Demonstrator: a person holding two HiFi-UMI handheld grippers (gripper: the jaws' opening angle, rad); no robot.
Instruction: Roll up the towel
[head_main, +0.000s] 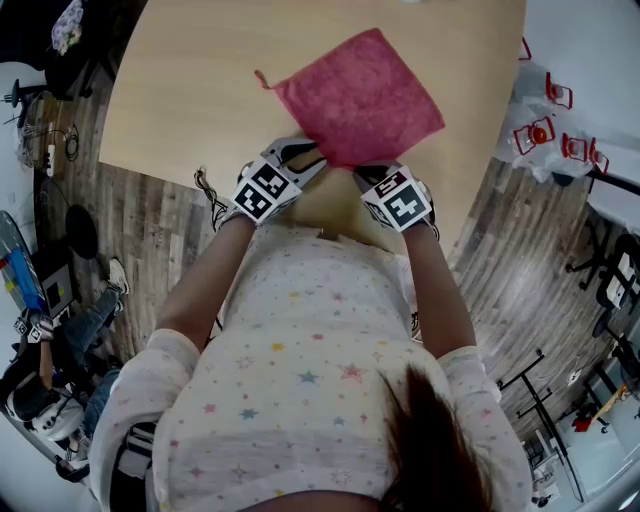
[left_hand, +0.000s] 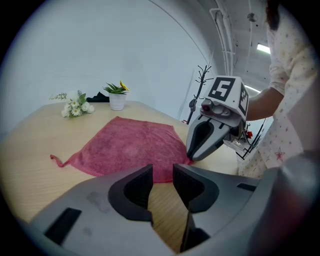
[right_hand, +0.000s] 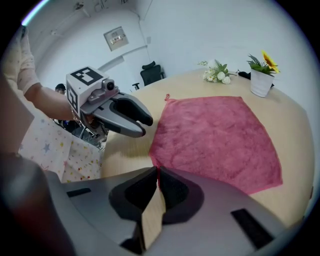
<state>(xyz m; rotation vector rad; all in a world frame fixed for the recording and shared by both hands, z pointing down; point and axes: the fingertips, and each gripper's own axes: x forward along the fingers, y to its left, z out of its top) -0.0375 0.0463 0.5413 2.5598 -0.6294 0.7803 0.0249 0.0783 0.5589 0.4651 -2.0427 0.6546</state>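
Towel (head_main: 360, 95) looks soft, light, floppy; right gripper (right_hand: 158, 174) pinches its near corner; left gripper (left_hand: 162, 176) stands spread beside the near edge; probably best gripped there.

White flower bunch (left_hand: 74, 106) near potted plant (left_hand: 117, 96) on wooden table (left_hand: 30, 150); possibly coat stand (left_hand: 203, 82) behind.

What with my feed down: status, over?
Right gripper shut on towel corner. Left gripper, jaws open at near edge. Towel flat, unrolled. Nothing in the way.
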